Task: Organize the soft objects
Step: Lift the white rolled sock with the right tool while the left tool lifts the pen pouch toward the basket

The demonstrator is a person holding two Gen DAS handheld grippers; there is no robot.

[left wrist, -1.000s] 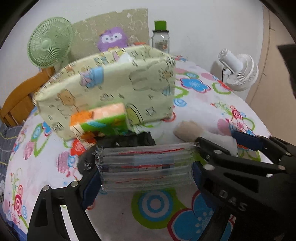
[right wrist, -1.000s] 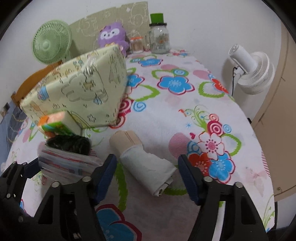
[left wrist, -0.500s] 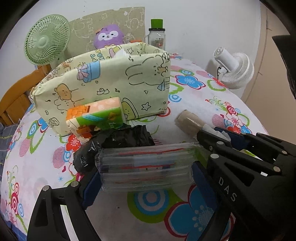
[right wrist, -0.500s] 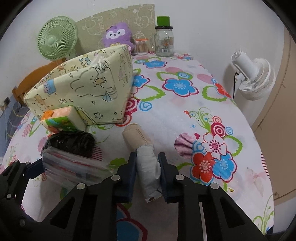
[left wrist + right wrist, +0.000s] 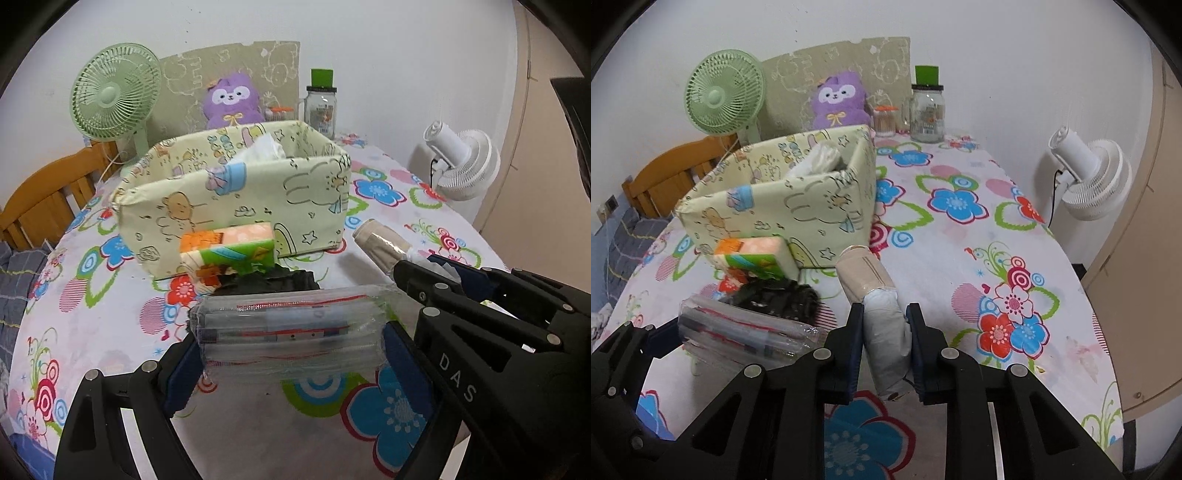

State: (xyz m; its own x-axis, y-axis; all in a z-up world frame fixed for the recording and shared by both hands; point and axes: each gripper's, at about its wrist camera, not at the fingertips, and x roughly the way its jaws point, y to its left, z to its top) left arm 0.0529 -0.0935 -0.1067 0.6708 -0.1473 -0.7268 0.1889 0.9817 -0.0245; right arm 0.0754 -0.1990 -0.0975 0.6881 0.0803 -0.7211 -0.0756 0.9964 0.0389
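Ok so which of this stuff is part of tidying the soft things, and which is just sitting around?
Part of the job:
clear plastic packet, in the left gripper
grey-and-beige roll, in the right gripper
fabric bin
tissue pack
black bundle

Just lying about:
green fan
white fan
purple plush
glass jar

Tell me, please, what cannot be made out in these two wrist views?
- Fabric bin contents: both views, its walls hide all but some white material.
- Black bundle: left view, the clear packet in the left tongs covers most of it.
- Near end of the grey-and-beige roll: both views, hidden by the right tongs.
- Jar label: too small.
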